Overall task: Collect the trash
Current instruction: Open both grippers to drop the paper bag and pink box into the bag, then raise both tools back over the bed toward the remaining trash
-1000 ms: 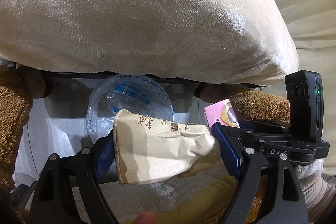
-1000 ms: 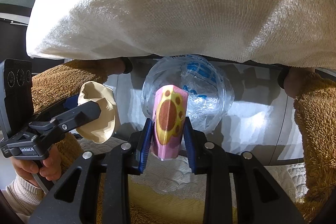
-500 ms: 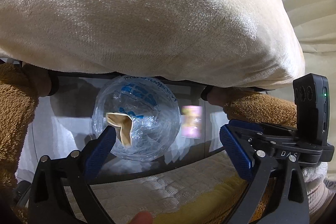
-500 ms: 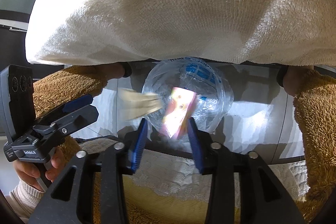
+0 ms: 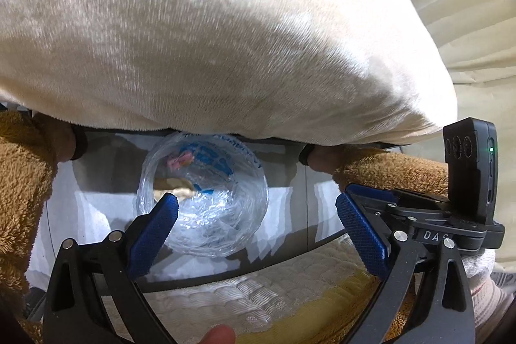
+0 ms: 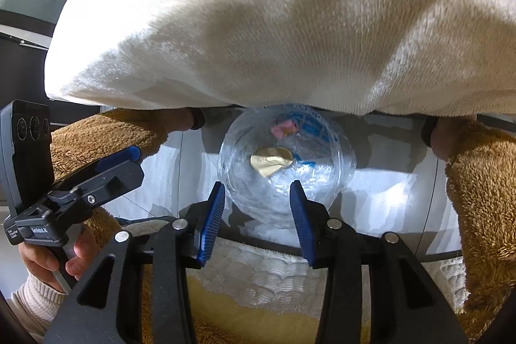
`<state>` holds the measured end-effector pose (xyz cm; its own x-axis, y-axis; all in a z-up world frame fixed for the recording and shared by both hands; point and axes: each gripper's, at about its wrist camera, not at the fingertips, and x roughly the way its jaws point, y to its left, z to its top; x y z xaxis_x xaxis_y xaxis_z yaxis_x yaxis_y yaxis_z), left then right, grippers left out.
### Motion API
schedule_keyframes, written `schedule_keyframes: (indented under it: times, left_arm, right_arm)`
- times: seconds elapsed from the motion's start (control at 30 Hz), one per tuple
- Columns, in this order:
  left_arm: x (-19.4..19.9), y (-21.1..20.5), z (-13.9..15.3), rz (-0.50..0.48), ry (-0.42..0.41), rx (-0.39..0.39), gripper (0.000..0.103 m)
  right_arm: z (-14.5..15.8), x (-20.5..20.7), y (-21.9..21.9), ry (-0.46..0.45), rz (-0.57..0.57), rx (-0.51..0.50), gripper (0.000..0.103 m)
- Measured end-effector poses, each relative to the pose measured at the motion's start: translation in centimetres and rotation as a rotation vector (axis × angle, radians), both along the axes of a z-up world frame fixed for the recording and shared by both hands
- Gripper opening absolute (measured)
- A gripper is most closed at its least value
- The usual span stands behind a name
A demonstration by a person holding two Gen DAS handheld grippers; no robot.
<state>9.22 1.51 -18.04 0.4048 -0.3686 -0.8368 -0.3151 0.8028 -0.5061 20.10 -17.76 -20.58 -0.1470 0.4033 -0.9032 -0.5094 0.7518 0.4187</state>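
Both claws hang empty with fingers spread apart: the left gripper (image 5: 256, 228) and the right gripper (image 6: 256, 215) hover above a clear plastic bin bag (image 6: 287, 163) on the floor. Inside it lie a tan paper cup (image 6: 271, 160) and a pink wrapper (image 6: 283, 128). These two pieces look collected; no other trash is visible. A large cream cushion (image 6: 274, 21) fills the view above.

A pale, glossy floor (image 6: 380, 199) was seen below the bed edge, streaked with bright reflections and shadows. On it stood a bin lined with a clear plastic bag (image 6: 322, 192) (image 5: 225, 224). Inside were held a tan paper scrap (image 6: 271, 162) and a pink wrapper (image 6: 283, 128).
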Motion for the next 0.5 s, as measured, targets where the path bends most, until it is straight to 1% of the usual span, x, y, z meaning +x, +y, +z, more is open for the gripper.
schedule_keyframes:
  times: [0.1,0.23,0.33,0.5]
  left_arm:
    - [-0.3,0.1,0.9,0.005,-0.041,0.005,0.097]
    - [-0.7,0.1,2.6,0.007,-0.106,0.031,0.097]
    - [-1.1,0.0,4.0,0.005,-0.16,0.058,0.097]
    - [-2.2,0.0,6.7,0.001,-0.264,0.098,0.097]
  right_arm:
    - [0.9,-0.2,-0.1,-0.044,0.008,0.014,0.042]
    - [2.3,-0.4,-0.3,-0.104,0.012,0.042,0.042]
    - [3.6,-0.7,-0.7,-0.168,0.017,0.075,0.042]
    - [6.3,-1.6,-1.1,-0.313,0.03,0.124,0.043]
